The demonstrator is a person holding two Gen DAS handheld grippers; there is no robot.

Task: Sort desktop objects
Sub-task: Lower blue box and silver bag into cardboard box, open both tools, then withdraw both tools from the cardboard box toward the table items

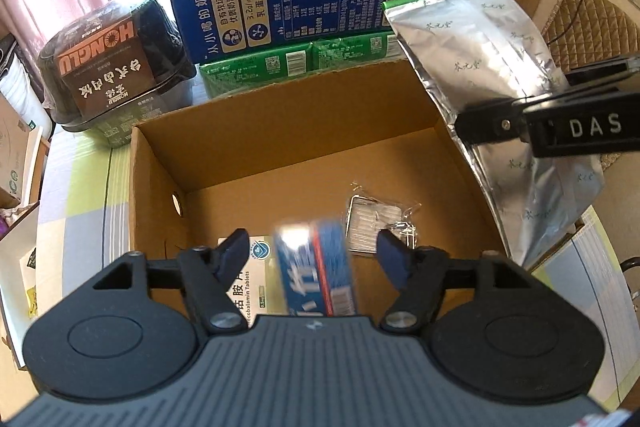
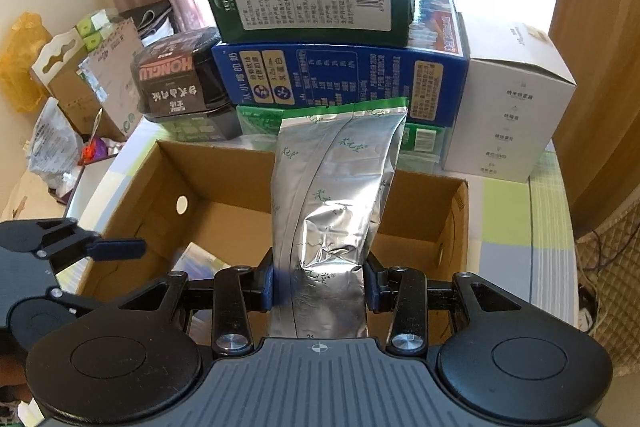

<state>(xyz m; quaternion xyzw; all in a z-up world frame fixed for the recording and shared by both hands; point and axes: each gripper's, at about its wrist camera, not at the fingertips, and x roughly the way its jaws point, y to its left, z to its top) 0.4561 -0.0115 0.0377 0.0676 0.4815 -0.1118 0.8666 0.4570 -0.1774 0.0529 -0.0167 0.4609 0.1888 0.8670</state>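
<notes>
While we are sorting the desk's loose items into the open cardboard box (image 1: 280,115), our right gripper (image 2: 318,285) is clamping the lower part of a silver foil pouch (image 2: 340,179), holding it upright over the box's near right side. The pouch looks light and crinkly; the foil is already creasing at the pads, so we judge it slippery and easily crushed, best taken low across its flat width, as we are doing. Our left gripper (image 1: 310,247) is hanging over the box with its jaws spread wide and gripping nothing; a blurred blue-and-white carton (image 1: 316,267) is showing between its fingers, apparently falling free into the box. On the box floor a white tablet box (image 1: 256,267) and a small clear packet (image 1: 374,223) are lying.
</notes>
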